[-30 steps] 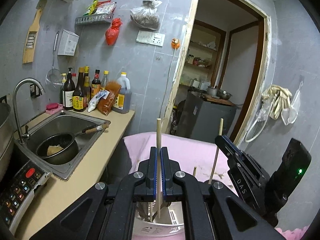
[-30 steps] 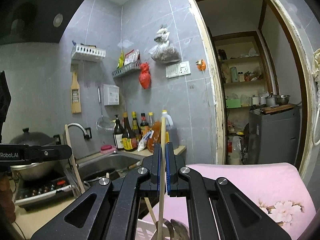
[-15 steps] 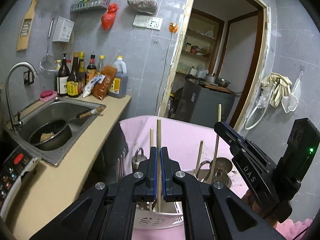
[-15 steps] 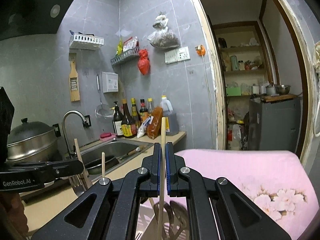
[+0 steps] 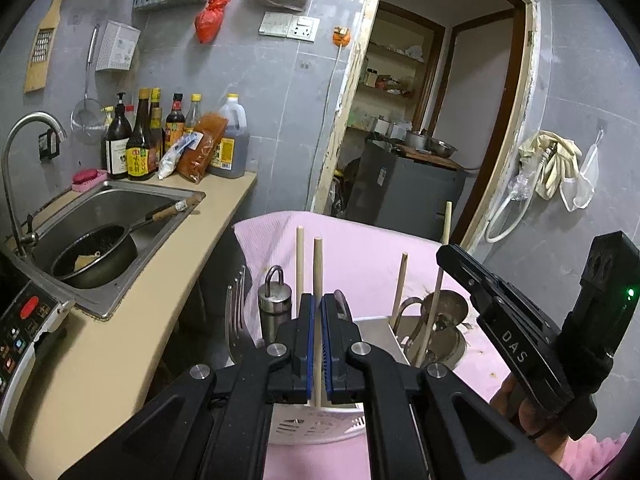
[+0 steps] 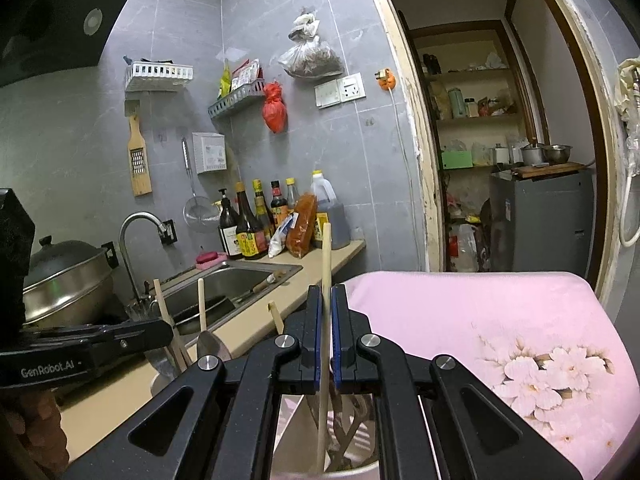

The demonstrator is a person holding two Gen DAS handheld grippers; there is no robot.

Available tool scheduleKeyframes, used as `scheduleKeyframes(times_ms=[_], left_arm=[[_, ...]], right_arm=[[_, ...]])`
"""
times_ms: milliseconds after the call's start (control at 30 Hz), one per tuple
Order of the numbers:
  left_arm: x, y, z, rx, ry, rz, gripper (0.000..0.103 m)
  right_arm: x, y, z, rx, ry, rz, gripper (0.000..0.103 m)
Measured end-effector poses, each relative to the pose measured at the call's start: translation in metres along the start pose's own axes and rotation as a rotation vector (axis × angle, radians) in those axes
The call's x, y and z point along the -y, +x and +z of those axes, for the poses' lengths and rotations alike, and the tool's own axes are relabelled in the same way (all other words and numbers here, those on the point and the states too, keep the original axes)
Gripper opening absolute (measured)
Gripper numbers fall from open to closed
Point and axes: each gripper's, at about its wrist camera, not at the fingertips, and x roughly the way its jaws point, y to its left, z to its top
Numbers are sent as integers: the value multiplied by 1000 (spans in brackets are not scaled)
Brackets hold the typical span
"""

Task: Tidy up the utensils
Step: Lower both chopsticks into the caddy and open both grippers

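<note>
Bottom centre of left wrist view: left gripper (image 5: 319, 344) clamped on upright chopstick (image 5: 318, 280), lower end hidden behind jaws above white utensil caddy (image 5: 320, 426). Bottom centre of right wrist view: right gripper (image 6: 326, 340) clamped on second chopstick (image 6: 326, 276), tip lost among utensils in holder, contents hard to make out. Caddy set on pink cloth (image 5: 360, 248).

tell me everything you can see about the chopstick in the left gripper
The chopstick is a plain, pale wooden stick, round and blunt at the top. It stands nearly upright, clamped between the blue pads of the left gripper, whose jaws are shut on it. Its lower end dips into the white slotted basket beside another upright stick.
</note>
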Motion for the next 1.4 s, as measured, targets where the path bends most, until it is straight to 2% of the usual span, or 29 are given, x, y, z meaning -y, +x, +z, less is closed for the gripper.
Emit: scheduleKeyframes(times_ms=[333,367,433,533,567,633,667,700,933,1033,1100,1233,1300,1400], left_arm=[[-1,3,1,-55,-10,-13,4],[0,3,1,-61,-8,-9,4],[2,3,1,-69,-6,-2,4],[3,1,3,-66,-12,9,5],[4,0,3,-61,-14,12,7],[5,-3,3,-50,-19,19,16],[5,-4,3,-46,-23,22,25],[5,-6,3,-39,-31,22,27],[18,-19,4,-14,-30,42,28],[23,-28,2,2,-29,45,39],[26,-36,0,16,-40,45,52],[34,-50,-3,35,-55,53,62],[37,-57,-4,43,-55,55,71],[44,-67,-7,59,-53,63,86]], right_arm=[[1,-13,-1,-42,14,-2,6],[1,-11,-2,-40,16,-1,7],[3,-15,-1,-41,16,-1,18],[4,-19,0,-40,23,-5,22],[5,-21,1,-40,23,-8,22],[7,-25,2,-42,26,-14,23],[9,-28,2,-44,30,-15,23],[9,-30,4,-43,32,-17,23],[15,-53,12,-45,33,-39,37],[18,-65,16,-47,37,-52,45],[21,-76,18,-50,41,-61,51],[27,-94,22,-61,53,-75,64],[29,-102,24,-68,56,-82,68],[34,-115,25,-75,66,-84,79]])
